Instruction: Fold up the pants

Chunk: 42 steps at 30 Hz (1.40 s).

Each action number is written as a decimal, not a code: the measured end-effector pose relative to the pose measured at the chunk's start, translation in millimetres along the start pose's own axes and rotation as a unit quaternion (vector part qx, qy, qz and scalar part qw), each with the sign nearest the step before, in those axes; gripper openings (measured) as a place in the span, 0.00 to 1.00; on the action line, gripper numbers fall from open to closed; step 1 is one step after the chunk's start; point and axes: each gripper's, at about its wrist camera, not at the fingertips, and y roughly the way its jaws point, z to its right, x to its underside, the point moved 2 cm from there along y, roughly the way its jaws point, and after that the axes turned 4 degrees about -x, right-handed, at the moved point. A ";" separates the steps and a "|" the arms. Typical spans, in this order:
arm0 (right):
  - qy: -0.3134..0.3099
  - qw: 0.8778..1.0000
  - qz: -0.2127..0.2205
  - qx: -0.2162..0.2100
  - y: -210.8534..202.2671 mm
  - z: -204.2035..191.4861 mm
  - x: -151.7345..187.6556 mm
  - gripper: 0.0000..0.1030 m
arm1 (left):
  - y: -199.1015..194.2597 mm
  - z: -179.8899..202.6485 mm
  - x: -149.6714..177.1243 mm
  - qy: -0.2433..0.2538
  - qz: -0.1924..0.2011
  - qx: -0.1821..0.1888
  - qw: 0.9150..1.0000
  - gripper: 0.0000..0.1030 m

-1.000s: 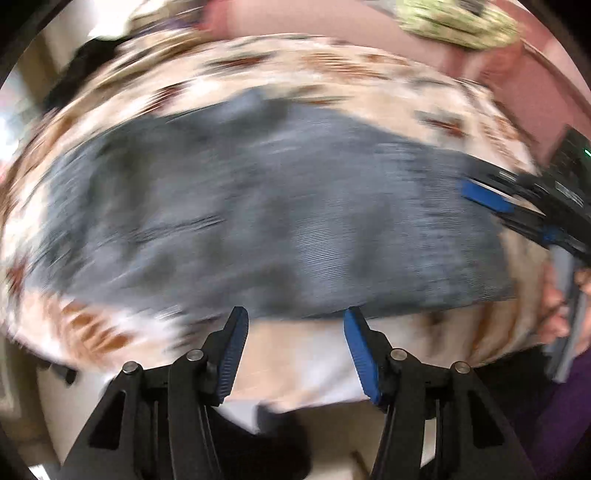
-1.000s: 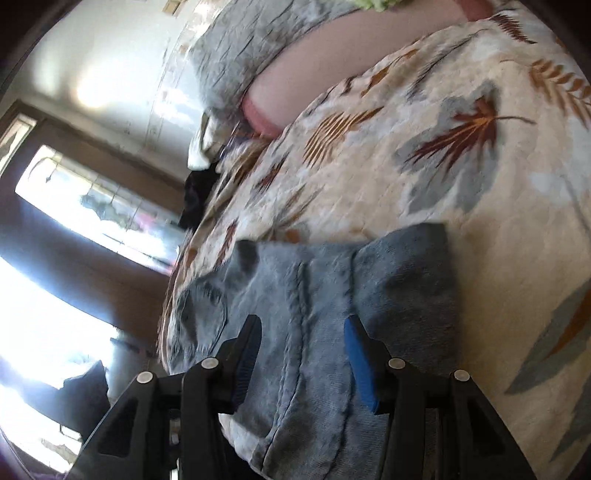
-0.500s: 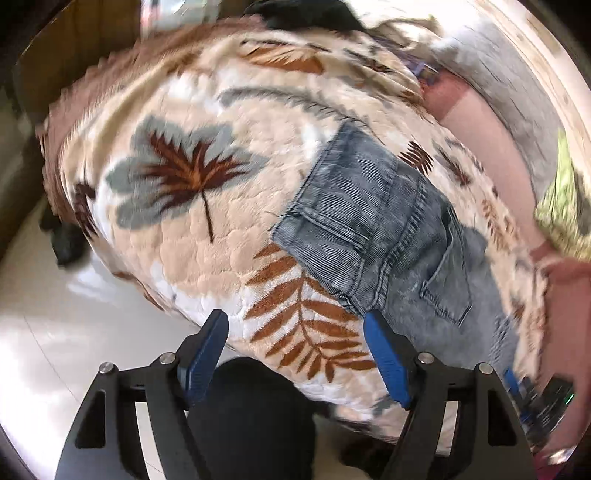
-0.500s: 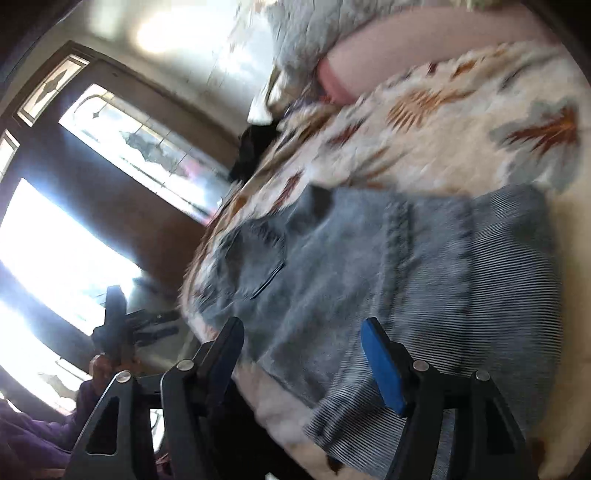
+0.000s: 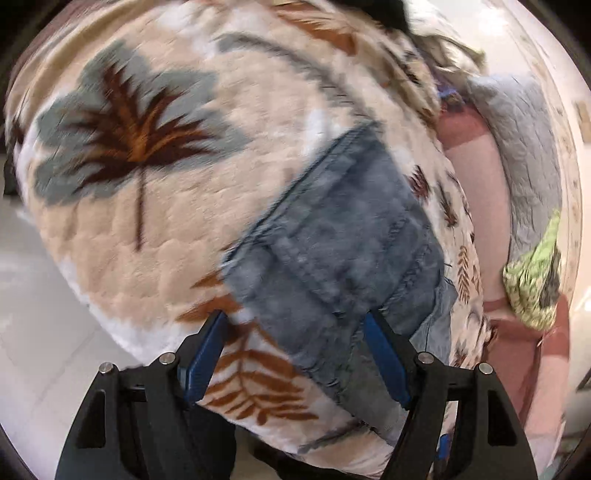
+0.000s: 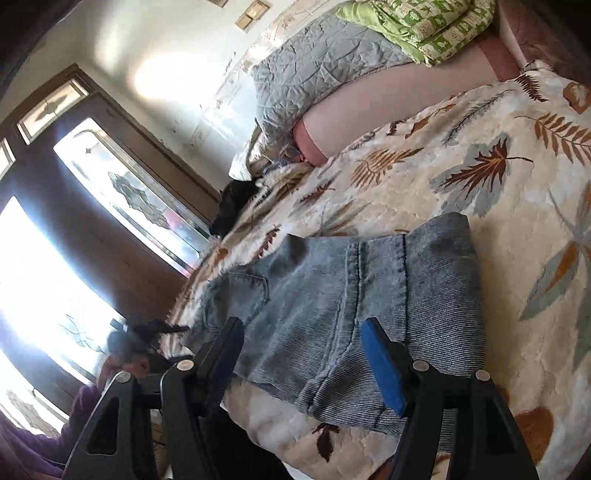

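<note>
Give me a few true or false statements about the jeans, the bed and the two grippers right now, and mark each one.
1. The jeans lie on a leaf-patterned blanket. True.
2. The right gripper is clamped shut on the jeans. False: its fingers are spread open, holding nothing.
3. The left gripper is open. True.
4. The jeans are spread out at full length. False: they are already folded into a compact stack.
5. A green patterned quilt sits at the far end of the bed. True.

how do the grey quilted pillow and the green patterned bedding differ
The grey quilted pillow is plain, puffy and creased; the green patterned bedding is bright, printed and folded in layers. The pillow sits nearer the window, the bedding farther along. Both rest at the head of the bed.
</note>
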 end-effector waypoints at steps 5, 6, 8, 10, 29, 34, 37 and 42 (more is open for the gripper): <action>-0.009 1.000 -0.012 -0.010 8.9 -2.6 2.5 0.68 | 15.0 11.2 -5.3 0.011 0.009 -0.008 1.000 0.73; -0.011 1.000 -0.015 -0.013 11.1 -3.8 3.1 0.68 | 16.2 10.0 -5.5 0.005 0.013 -0.007 1.000 0.73; -0.016 1.000 -0.020 -0.012 15.2 -4.5 3.2 0.68 | 15.3 9.7 -5.4 0.008 0.024 -0.009 1.000 0.73; -0.017 1.000 -0.018 -0.012 16.8 -3.7 2.1 0.68 | 14.1 12.7 -4.9 0.023 0.035 -0.027 0.999 0.59; 0.076 0.996 0.048 0.028 -6.2 43.3 -21.3 0.68 | -36.6 103.1 24.2 0.190 0.185 -0.101 0.959 0.16; 0.125 0.989 0.066 0.052 -16.6 61.6 -24.2 0.68 | -62.1 163.1 56.9 0.284 0.224 -0.085 0.928 0.15; 0.164 0.982 0.079 0.050 -24.5 75.5 -25.4 0.67 | -72.4 198.5 85.0 0.342 0.230 -0.063 0.909 0.13; 0.212 0.970 0.115 0.034 -44.4 93.6 -27.4 0.67 | -72.0 250.7 139.2 0.417 0.218 -0.022 0.882 0.08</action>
